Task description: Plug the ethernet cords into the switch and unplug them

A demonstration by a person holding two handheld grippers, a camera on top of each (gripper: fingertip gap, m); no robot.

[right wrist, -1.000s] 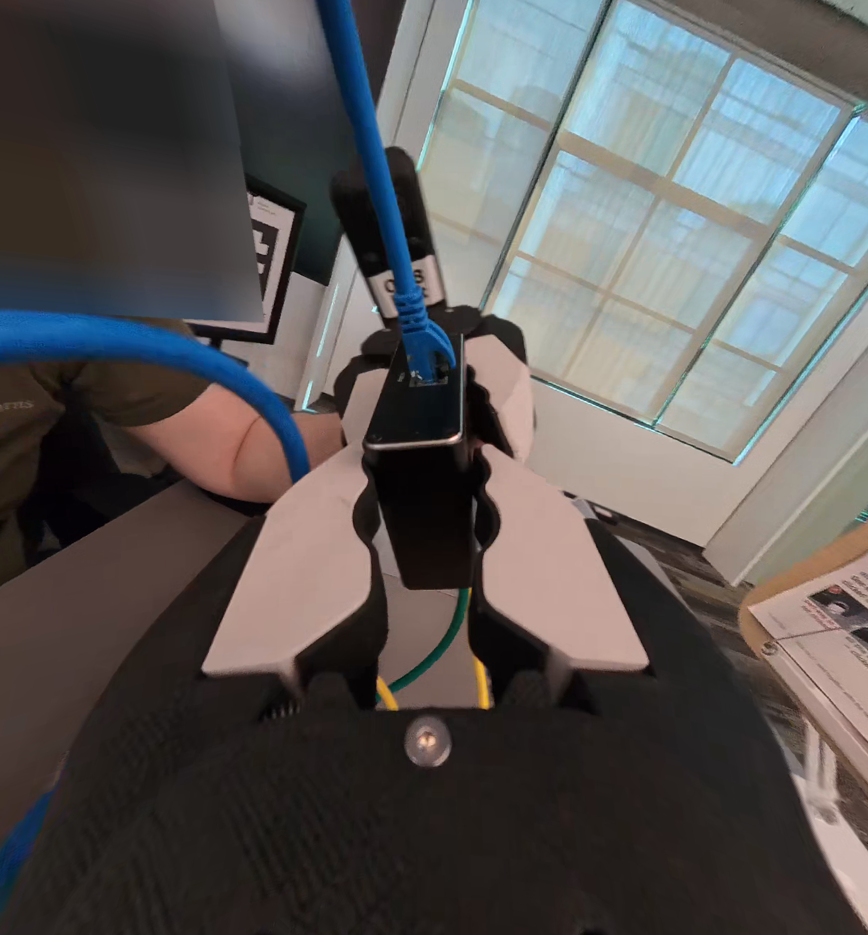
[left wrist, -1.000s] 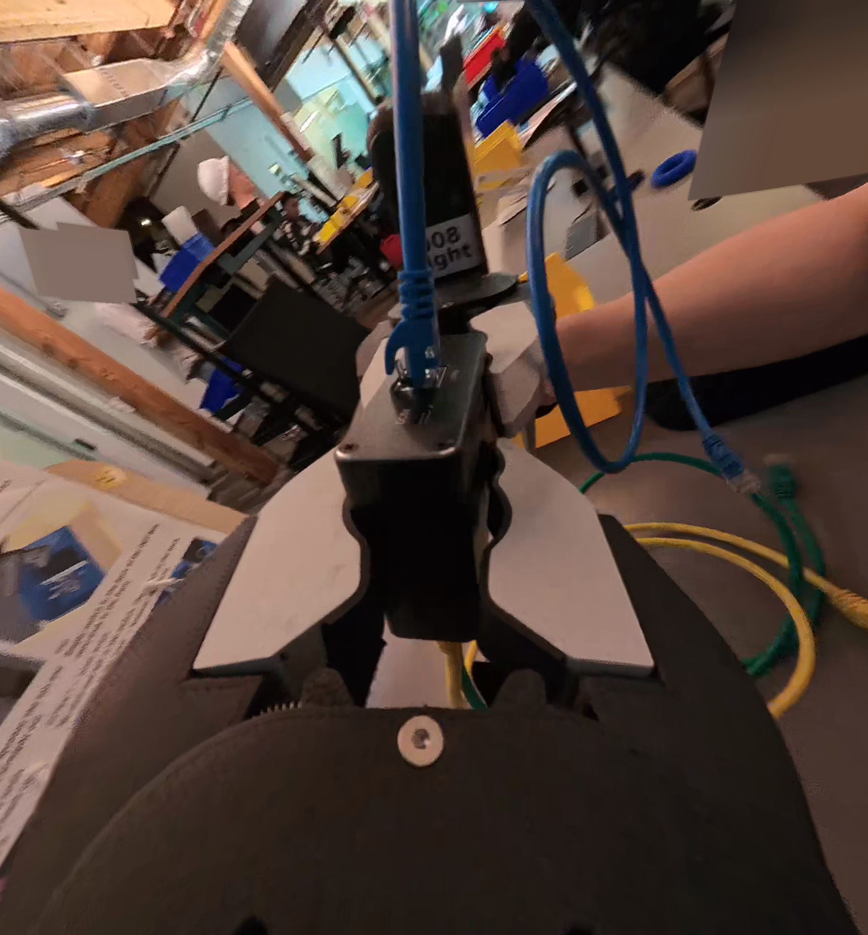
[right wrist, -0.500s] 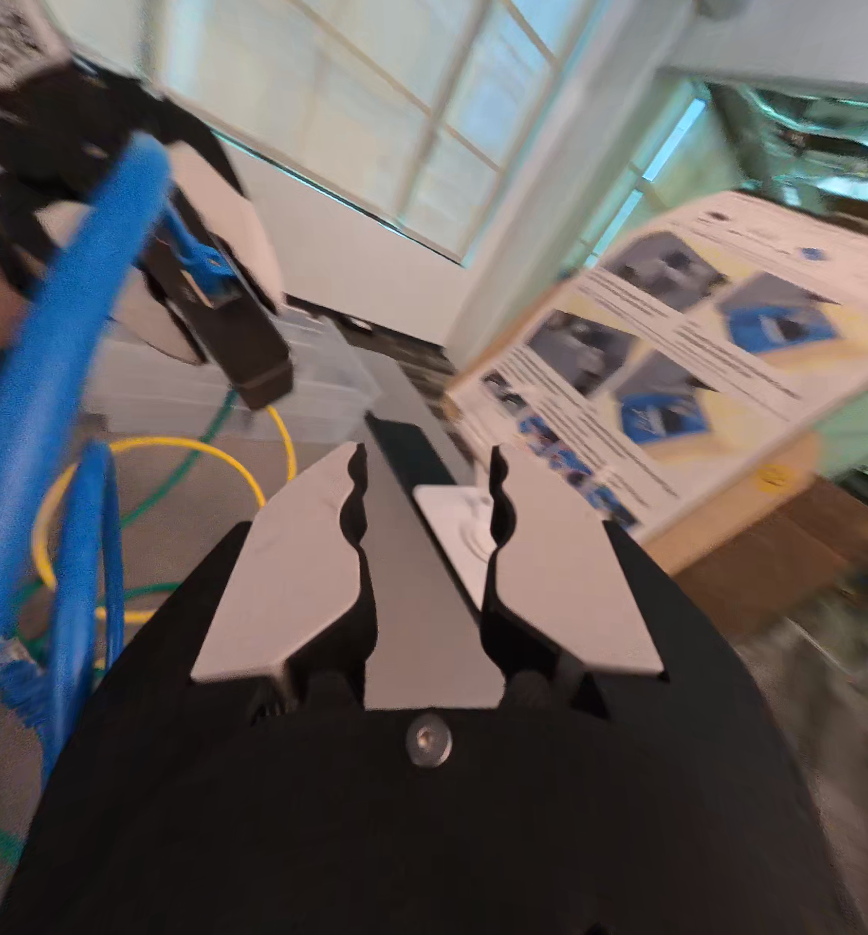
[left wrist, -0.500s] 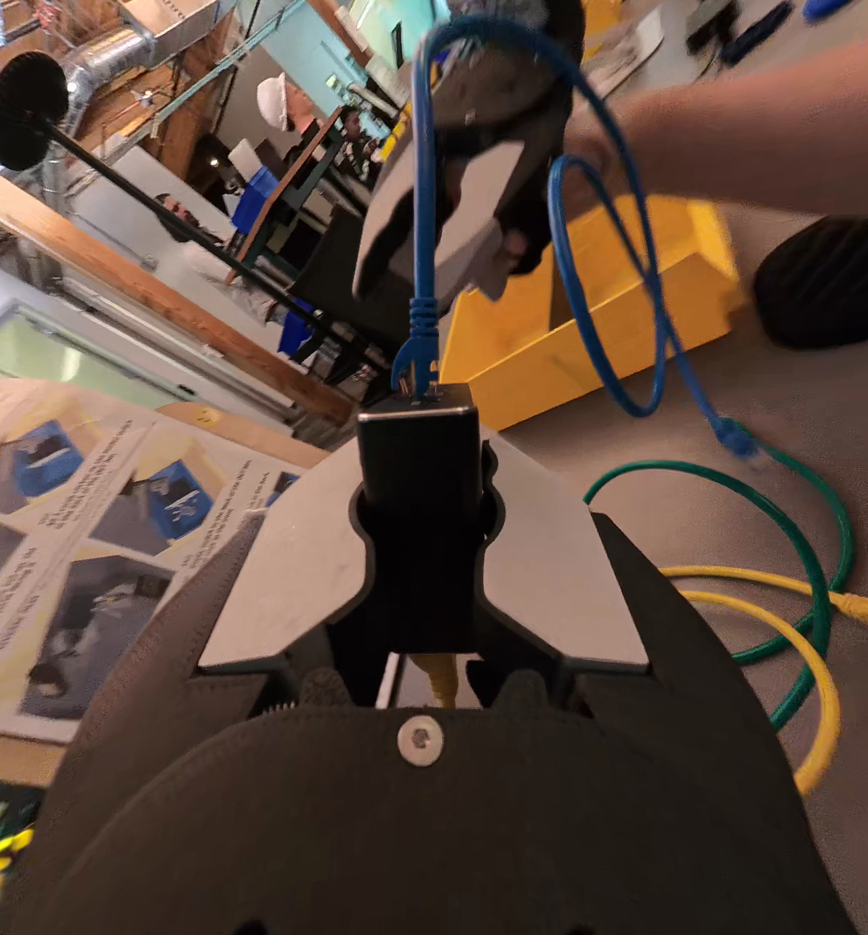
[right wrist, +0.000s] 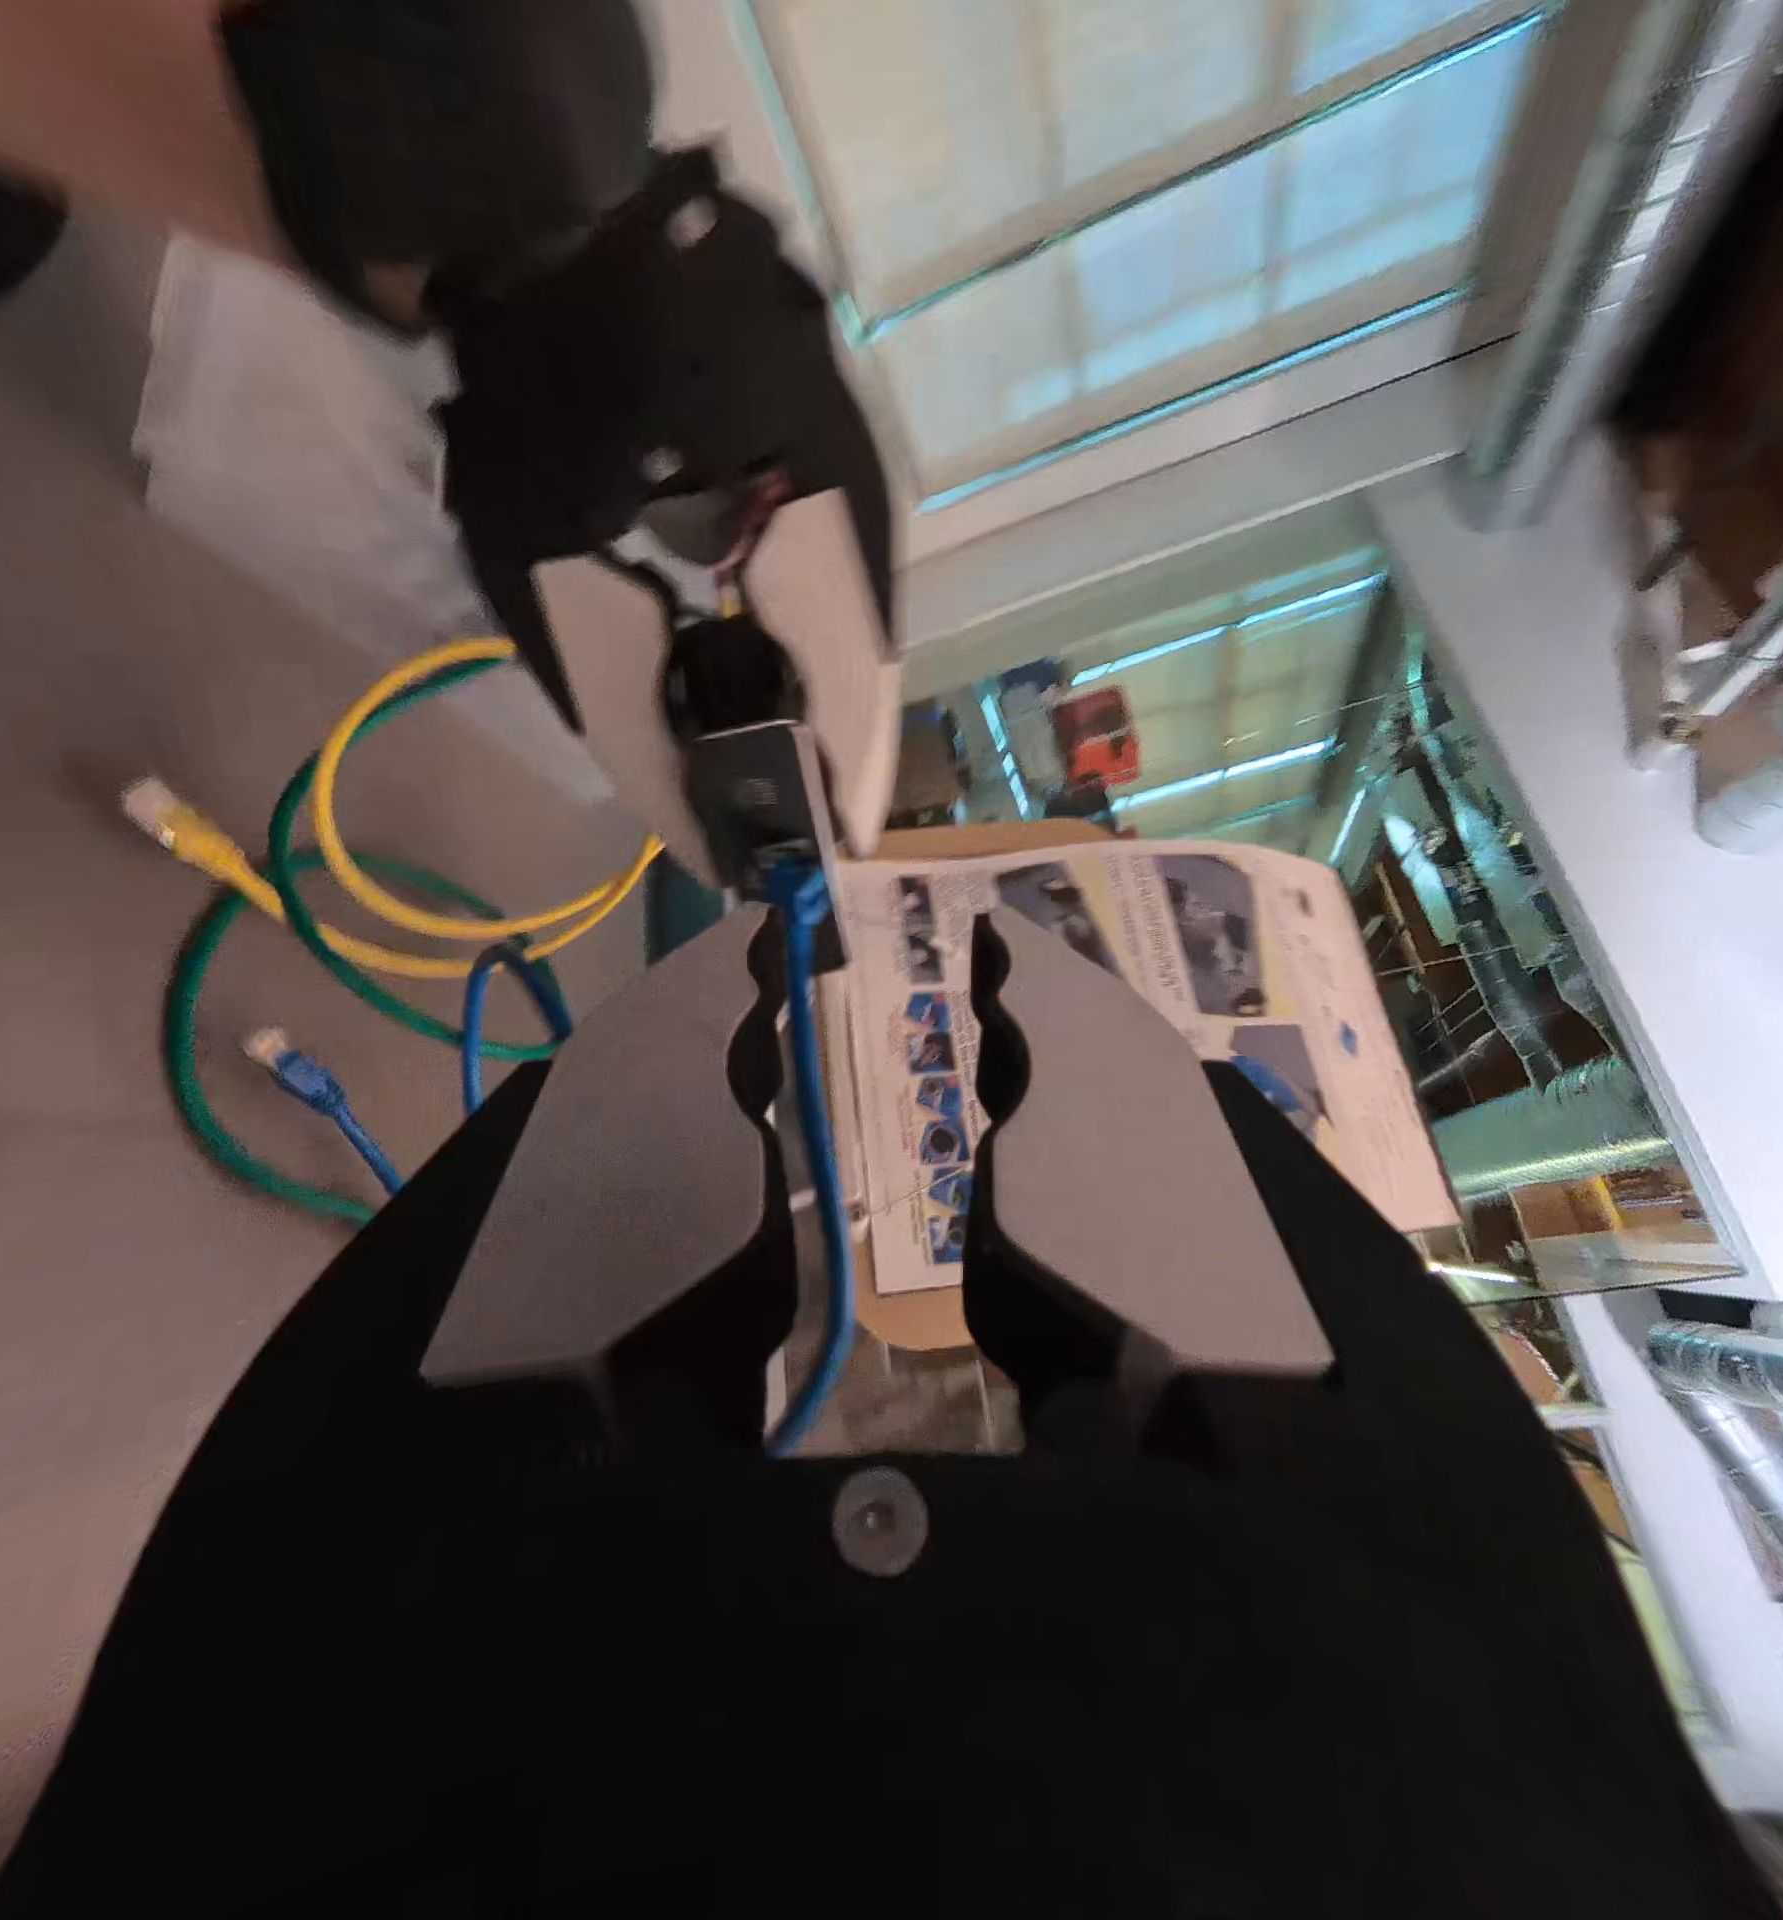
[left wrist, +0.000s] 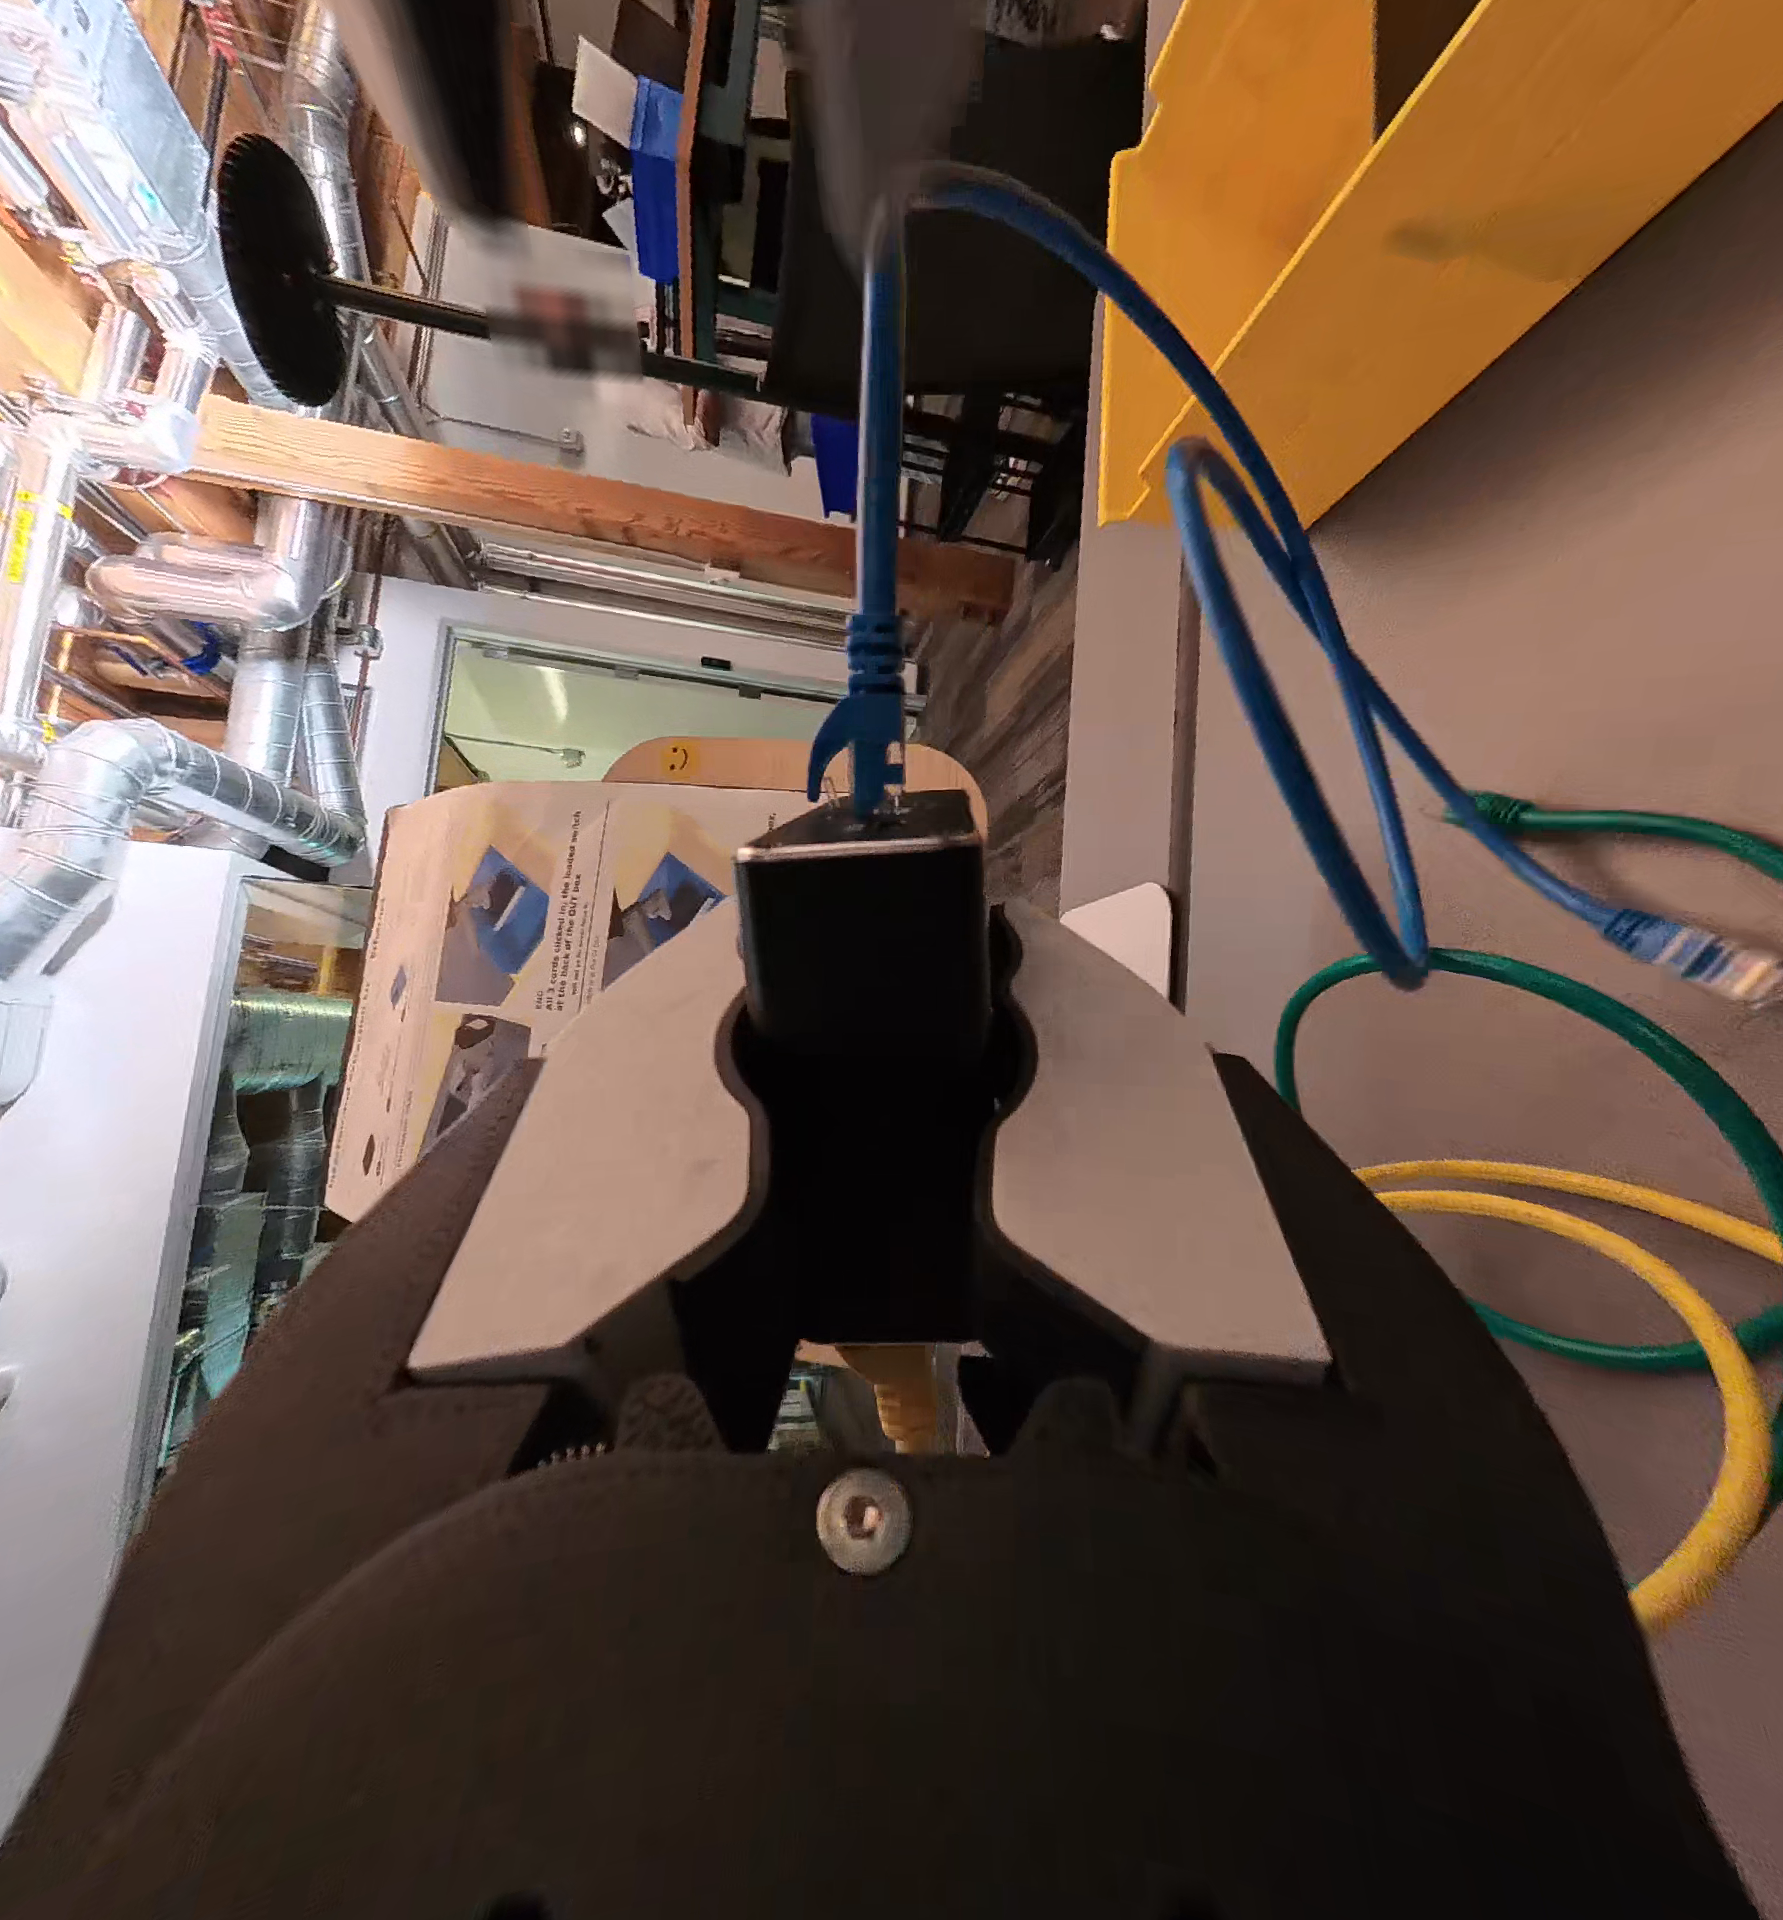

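My left gripper (left wrist: 866, 956) is shut on the black switch (left wrist: 866, 1091) and holds it above the grey table. A blue ethernet cord (left wrist: 879, 582) is plugged into the switch's far end. It loops right, and its free plug (left wrist: 1697, 951) hangs by the green cord (left wrist: 1760, 1143) and the yellow cord (left wrist: 1697, 1403). A yellow plug (left wrist: 902, 1392) shows under the switch. My right gripper (right wrist: 866, 935) is open, facing the switch (right wrist: 757, 821). The blue cord (right wrist: 819, 1143) runs between its fingers without being pinched. The left gripper (right wrist: 700, 582) shows beyond it.
A yellow bin (left wrist: 1386, 260) stands on the table at the upper right of the left wrist view. A printed poster board (right wrist: 1126, 1039) stands past the table edge. The green cord (right wrist: 232, 1039), yellow cord (right wrist: 430, 935) and blue free plug (right wrist: 295, 1070) lie looped on the table.
My right gripper let go of the switch, swung away, and now faces it again with the blue cord between its open fingers. My left gripper turned with the switch still held.
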